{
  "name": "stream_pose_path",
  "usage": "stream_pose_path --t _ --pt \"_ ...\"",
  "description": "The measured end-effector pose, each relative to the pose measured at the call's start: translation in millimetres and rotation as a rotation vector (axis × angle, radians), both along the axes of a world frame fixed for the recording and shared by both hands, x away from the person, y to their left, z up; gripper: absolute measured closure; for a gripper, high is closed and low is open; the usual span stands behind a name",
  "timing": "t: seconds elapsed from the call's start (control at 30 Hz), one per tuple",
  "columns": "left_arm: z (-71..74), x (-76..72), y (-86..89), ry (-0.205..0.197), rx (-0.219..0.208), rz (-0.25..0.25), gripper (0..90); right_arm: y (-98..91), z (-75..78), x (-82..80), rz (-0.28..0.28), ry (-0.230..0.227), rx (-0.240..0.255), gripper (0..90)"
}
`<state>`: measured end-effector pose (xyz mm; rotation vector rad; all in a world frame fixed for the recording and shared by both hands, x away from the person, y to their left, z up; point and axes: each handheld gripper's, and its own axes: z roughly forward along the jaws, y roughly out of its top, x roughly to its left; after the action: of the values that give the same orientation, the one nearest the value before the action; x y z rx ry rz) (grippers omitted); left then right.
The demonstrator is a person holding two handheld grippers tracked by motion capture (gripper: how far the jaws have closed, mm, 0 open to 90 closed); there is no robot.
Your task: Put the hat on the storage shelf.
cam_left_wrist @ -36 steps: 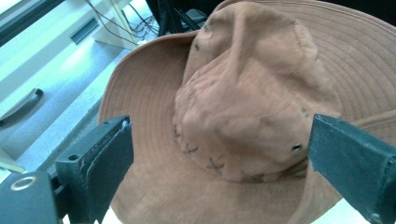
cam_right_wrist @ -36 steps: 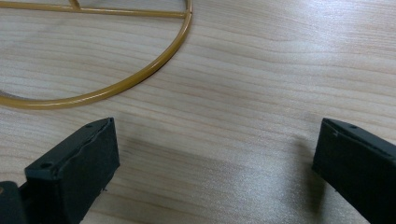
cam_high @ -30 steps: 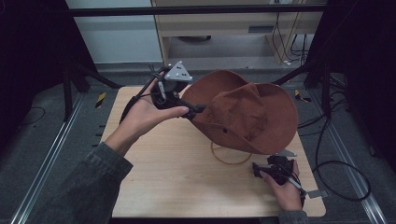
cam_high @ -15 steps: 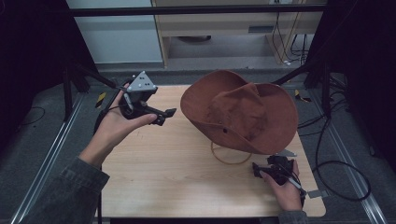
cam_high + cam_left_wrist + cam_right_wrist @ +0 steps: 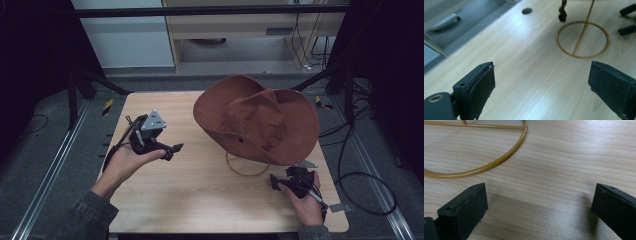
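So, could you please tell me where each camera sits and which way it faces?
High view: above the person's side, looking forward and down on the table; both forearms, left gripper, right gripper, brown hat.
Left gripper view: rides the left gripper, open jaws facing the stand's gold ring.
Right gripper view: low over the wood, open jaws by that ring.
Shared: the ring.

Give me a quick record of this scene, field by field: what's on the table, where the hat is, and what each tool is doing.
surface: wooden table
hat: brown wide-brimmed hat, sitting on a stand
stand: gold wire stand with a ring base on the table, under the hat
left tool: open, empty, held above the table left of the hat
right tool: open, empty, low at the table near the ring base
contact: neither tool touches the hat or the stand
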<state>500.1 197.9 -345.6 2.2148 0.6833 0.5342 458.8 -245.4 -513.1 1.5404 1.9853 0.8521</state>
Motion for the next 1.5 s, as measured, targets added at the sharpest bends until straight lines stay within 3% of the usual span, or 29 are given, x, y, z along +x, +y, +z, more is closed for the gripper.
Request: stream_pose_path --t 0.27,0.37,0.53,0.9,1.07,1.17,1.27,1.37,1.5 --pt "-46.4 0.0 3.0 0.068 0.020 0.010 6.4 0.0 0.0 0.0 0.000 0.000 0.000 0.4" --pt "-64.2 0.0 5.5 0.081 0.067 0.019 6.1 0.0 0.0 0.0 0.000 0.000 0.000 0.4" --pt "-84.5 0.7 16.5 0.116 0.056 0.058 6.0 0.0 0.0 0.0 0.000 0.000 0.000 0.4" --pt "-115.5 2.9 47.5 0.178 0.032 0.144 6.1 0.0 0.0 0.0 0.000 0.000 0.000 0.4" --pt "-127.7 3.7 58.9 0.188 0.030 0.178 6.1 0.2 0.0 0.0 -0.001 0.000 0.000 0.4" --pt "-136.6 3.8 64.9 0.204 0.016 0.197 6.1 0.3 0.0 0.0 -0.001 0.000 0.000 0.4" --pt "-144.9 2.7 69.3 0.223 -0.024 0.206 6.1 0.3 0.0 0.0 -0.001 0.000 0.000 0.4" --pt "-153.2 0.7 70.9 0.231 -0.031 0.218 6.1 0.4 0.0 0.0 -0.001 0.000 0.000 0.4" --pt "-157.4 -3.3 72.5 0.191 -0.034 0.221 5.6 0.7 0.0 0.0 -0.003 0.000 0.000 0.4"
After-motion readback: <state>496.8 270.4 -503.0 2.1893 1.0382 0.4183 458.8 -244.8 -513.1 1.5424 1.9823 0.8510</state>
